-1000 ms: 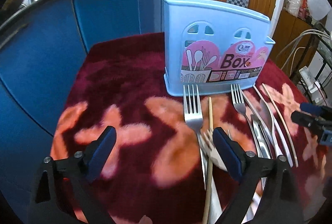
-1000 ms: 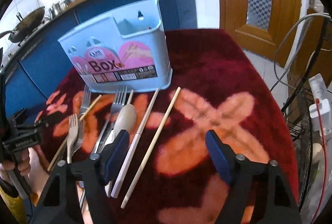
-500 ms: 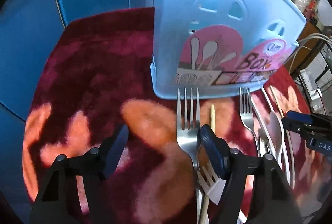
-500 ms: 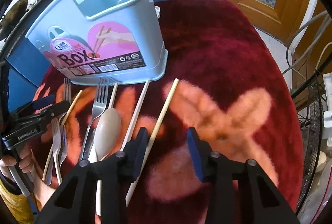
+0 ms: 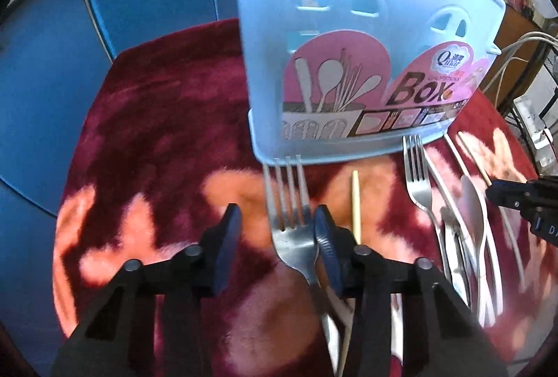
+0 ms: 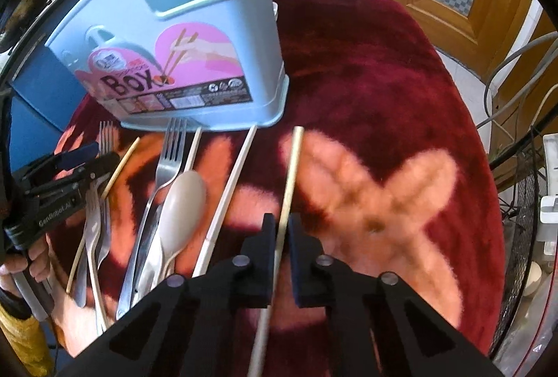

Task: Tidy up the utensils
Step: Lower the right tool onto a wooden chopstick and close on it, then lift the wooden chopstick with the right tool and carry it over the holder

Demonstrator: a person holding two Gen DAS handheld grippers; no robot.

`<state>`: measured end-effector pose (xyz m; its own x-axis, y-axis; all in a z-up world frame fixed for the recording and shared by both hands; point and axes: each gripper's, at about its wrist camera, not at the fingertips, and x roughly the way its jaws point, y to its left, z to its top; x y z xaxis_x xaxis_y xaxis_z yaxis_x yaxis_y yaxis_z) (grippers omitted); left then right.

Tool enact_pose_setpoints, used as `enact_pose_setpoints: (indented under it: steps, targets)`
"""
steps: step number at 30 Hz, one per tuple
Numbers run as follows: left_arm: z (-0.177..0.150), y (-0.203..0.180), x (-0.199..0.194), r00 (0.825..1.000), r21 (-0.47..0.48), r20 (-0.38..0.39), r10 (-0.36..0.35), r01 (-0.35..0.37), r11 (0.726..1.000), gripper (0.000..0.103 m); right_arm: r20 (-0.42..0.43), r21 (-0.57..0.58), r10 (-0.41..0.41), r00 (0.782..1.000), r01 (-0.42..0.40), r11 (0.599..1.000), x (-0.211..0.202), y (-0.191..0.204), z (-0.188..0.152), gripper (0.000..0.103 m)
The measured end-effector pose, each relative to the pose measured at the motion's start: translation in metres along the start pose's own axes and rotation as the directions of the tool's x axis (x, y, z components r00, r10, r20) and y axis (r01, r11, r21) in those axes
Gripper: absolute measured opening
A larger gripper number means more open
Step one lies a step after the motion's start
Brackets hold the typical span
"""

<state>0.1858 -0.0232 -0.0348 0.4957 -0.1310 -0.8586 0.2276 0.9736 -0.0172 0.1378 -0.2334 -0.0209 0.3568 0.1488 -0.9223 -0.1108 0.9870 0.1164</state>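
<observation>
Steel fork [image 5: 291, 230] lay between my left tongs [image 5: 277, 227], jaws half closed from wide and still spread, right pad touching its head. To their right, my right tongs [image 6: 281, 226] had narrowed onto the chopstick [image 6: 291, 167], nearly pinching, so both pickups were imminent. Only the right view showed the blue box [image 6: 195, 70] compartment open ahead; the left showed its front.

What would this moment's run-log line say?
left gripper: open around fork | right gripper: nearly shut around chopstick | utensil box: upright on red cloth
</observation>
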Motion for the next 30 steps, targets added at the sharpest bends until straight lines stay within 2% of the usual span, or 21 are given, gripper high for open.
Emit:
enact_pose_setpoints:
  steps: [3,6,9,11,14,19,23,27,29,30]
  targets:
    - [-0.009,0.006,-0.007,1.0,0.007,-0.015,0.01,-0.01,1.0,0.039,-0.019,-0.01,0.005,1.0,-0.005,1.0,-0.002,0.001,-0.004,0.007]
    - [-0.019,0.015,-0.014,0.999,-0.003,-0.035,-0.013,0.013,1.0,0.039,-0.044,-0.022,0.004,0.999,-0.005,1.0,-0.004,0.001,-0.006,0.007]
    - [-0.023,0.028,-0.015,0.994,-0.048,-0.052,-0.094,0.092,0.995,0.039,-0.072,-0.043,-0.003,0.997,0.0,0.999,-0.002,0.004,-0.006,0.007]
    - [-0.023,0.037,-0.012,0.985,-0.09,-0.054,-0.165,0.16,0.983,0.039,-0.097,-0.056,-0.008,0.995,0.002,0.998,0.001,0.004,-0.002,0.008]
    - [-0.02,0.046,-0.005,0.971,-0.135,-0.046,-0.234,0.226,0.965,0.038,-0.134,-0.072,-0.013,0.991,0.003,0.997,0.007,0.007,0.004,0.008]
    - [-0.017,0.064,0.003,0.952,-0.152,-0.03,-0.304,0.296,0.943,0.036,-0.177,-0.09,-0.018,0.984,0.002,0.996,0.013,0.01,0.016,0.008]
    - [-0.008,0.066,0.009,0.95,-0.151,-0.04,-0.31,0.301,0.942,0.036,-0.185,-0.106,-0.02,0.983,0.001,0.994,0.016,0.013,0.021,0.008]
    - [-0.002,0.059,0.006,0.957,-0.117,-0.054,-0.286,0.278,0.953,0.036,-0.179,-0.113,-0.02,0.984,-0.001,0.994,0.016,0.015,0.023,0.008]
    - [-0.002,0.06,0.003,0.96,-0.12,-0.049,-0.274,0.267,0.956,0.029,-0.162,-0.106,-0.011,0.987,-0.007,0.994,0.015,0.015,0.022,0.008]
    - [-0.003,0.062,0.002,0.963,-0.122,-0.042,-0.267,0.26,0.958,0.02,-0.155,-0.105,-0.006,0.988,-0.011,0.994,0.013,0.014,0.02,0.007]
